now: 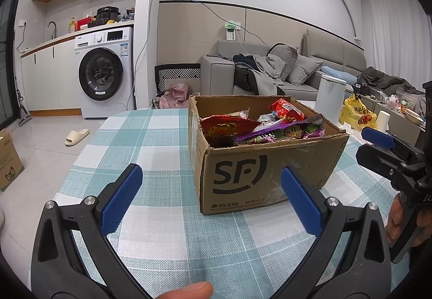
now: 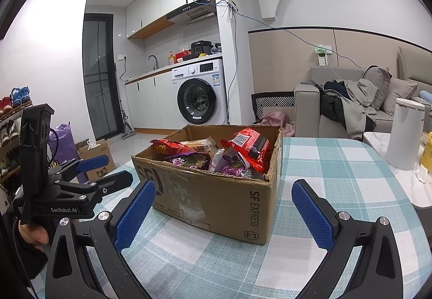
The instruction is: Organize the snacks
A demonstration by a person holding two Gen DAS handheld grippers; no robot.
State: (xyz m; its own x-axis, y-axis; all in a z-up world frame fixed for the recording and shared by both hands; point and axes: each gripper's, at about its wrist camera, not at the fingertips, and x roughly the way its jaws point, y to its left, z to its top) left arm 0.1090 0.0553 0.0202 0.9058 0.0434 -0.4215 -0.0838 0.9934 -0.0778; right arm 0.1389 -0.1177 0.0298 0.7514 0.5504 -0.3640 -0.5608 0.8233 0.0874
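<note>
Box [image 1: 259, 177] full of snack packets [image 1: 270, 128], on table [image 1: 151, 218]. Left gripper [image 1: 210, 199], right gripper [image 2: 224, 212]: my jaws wide, empty. Risk: crinkly foil slipping pads, light box sliding if nudged.

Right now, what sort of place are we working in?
Most likely a small open-plan apartment: a washing machine sits under a kitchen counter with a sink, a grey sofa stands just behind, and the cardboard box of snacks rests on a checked tablecloth.

Box walls [image 1: 259, 177] hide the lower snack packets [image 2: 237, 155].
</note>
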